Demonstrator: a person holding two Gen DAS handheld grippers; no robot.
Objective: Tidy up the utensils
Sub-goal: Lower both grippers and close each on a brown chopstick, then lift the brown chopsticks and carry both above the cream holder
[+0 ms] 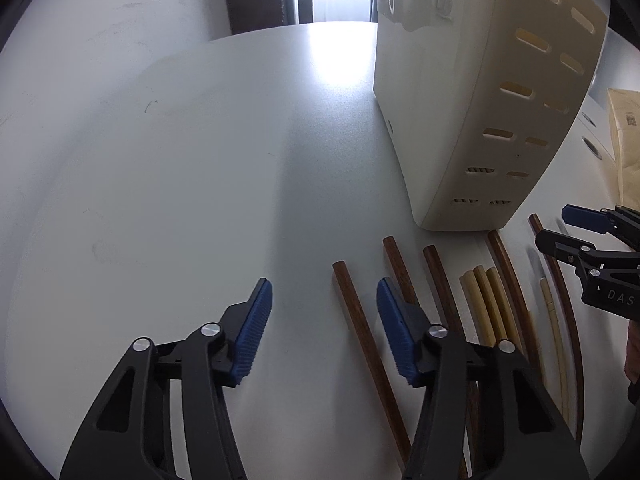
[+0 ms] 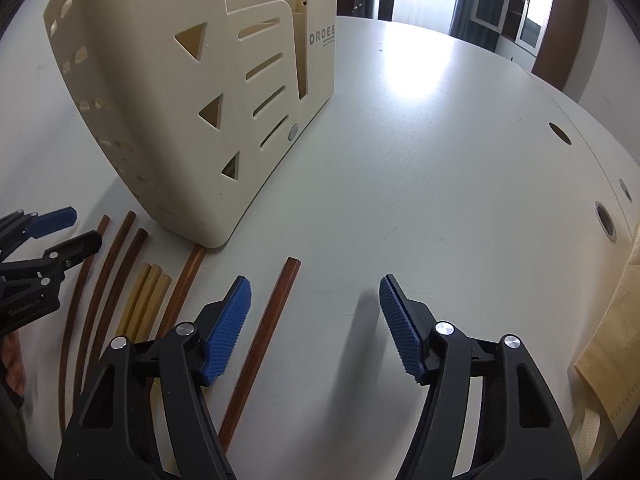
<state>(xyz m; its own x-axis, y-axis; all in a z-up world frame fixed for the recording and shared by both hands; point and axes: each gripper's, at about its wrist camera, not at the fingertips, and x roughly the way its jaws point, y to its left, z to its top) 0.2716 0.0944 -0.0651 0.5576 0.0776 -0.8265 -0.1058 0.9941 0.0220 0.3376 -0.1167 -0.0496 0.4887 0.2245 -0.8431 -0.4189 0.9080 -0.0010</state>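
The rack, a cream plastic holder with slot and triangle cut-outs, stands on the white table. The chopsticks lie flat on the table in front of the rack's near end, roughly parallel, tips toward it: several dark brown sticks and a cluster of pale yellow sticks among them.

The left gripper has its jaws apart, clamped on nothing. One brown stick lies between its fingers, nearer the right pad, not pressed. The right gripper also has its jaws apart and is empty. The stick farthest right of the rack lies just inside its left pad, untouched.

Handling, as judged: the sticks are light, stiff and thin. They look smooth and round, so they are likely to roll or slip under a pad. Low profile on the table makes pickup awkward. Take hold across the shaft, near mid-length, with the ribbed blue pads square to the stick; a grip near one end would let it swing.

Legible writing: "DROEE" on the rack's far end panel, with a smaller line beneath, unreadable. "DAS" shows on the right gripper's body in the left view. White lettering on the left gripper's body is too blurred to read.
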